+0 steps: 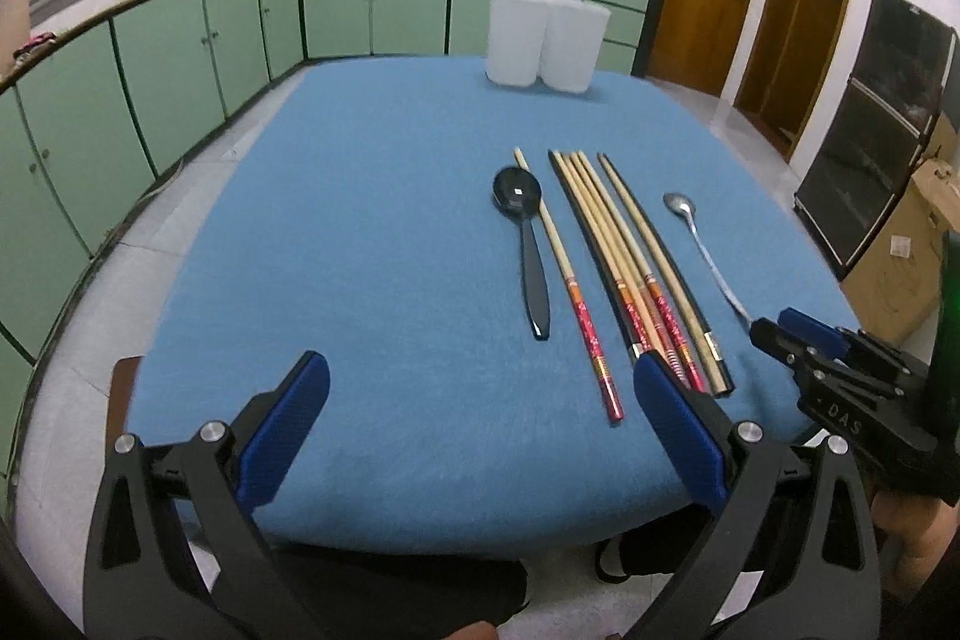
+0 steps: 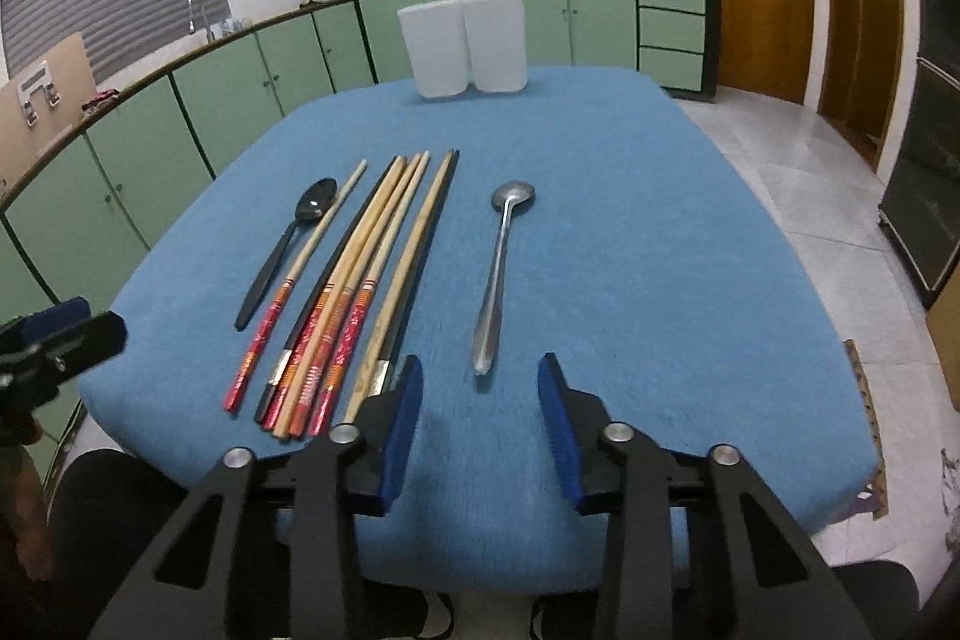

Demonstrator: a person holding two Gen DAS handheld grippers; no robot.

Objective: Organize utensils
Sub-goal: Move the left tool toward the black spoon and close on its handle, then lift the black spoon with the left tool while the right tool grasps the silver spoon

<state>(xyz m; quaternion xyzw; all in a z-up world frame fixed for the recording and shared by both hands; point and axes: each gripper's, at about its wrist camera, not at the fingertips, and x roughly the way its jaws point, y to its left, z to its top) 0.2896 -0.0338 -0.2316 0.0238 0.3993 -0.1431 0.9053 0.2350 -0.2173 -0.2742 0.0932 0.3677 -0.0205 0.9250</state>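
Left jaws (image 1: 480,382): apart, empty, over table's near edge.
Right jaws (image 2: 480,388): apart, bracketing steel spoon (image 2: 498,274) handle, not touching.

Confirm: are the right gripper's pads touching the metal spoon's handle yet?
Apart. The right wrist view shows blue cloth between the metal spoon handle's end and both pads of the right gripper.

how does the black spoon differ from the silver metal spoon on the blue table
The black spoon is dark with a broad flat handle; the silver metal spoon is shiny with a thin handle. The black spoon lies left of the chopsticks, against one; the silver spoon lies right, apart. Both lie flat, bowls toward the white containers.
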